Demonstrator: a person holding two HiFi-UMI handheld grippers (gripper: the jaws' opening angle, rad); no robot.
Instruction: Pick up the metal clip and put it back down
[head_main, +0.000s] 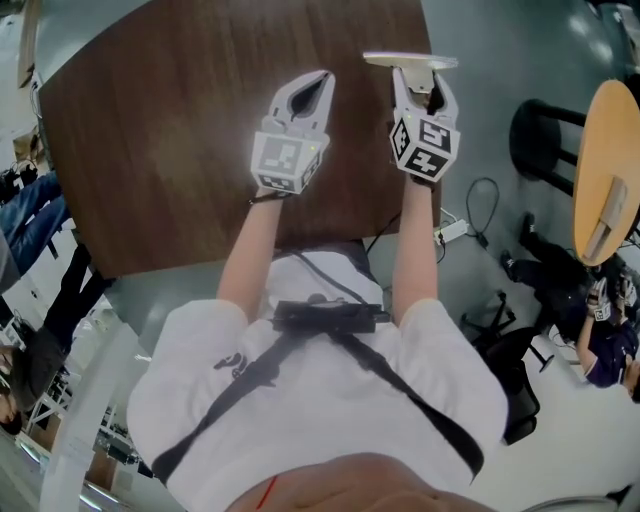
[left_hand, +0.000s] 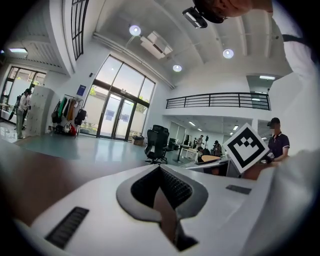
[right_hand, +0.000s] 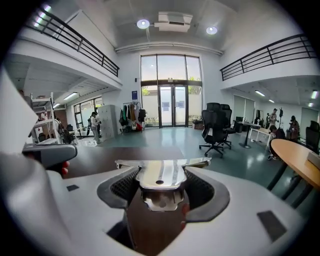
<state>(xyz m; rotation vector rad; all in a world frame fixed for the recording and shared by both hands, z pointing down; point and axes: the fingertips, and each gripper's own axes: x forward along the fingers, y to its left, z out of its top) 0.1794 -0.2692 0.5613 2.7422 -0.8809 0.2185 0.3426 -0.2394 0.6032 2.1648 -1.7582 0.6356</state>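
A white shirt (head_main: 320, 400) is nearest. Both forearms (head_main: 250, 250) reach over the brown desk (head_main: 150, 150). The right gripper (head_main: 420, 85) fingers hold the metal clip (head_main: 410, 62); the left gripper (head_main: 318, 85) fingers are together, empty.

We are holding the clip (head_main: 410, 62) between the right gripper's (head_main: 418, 85) jaws, above the table (head_main: 150, 150) near its right edge; the left gripper (head_main: 314, 85) is hanging just beside it on the left.

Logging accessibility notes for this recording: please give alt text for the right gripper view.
The right gripper grips a shiny metal clip over a brown table. Beyond it is a bright hall with glass doors and office chairs.
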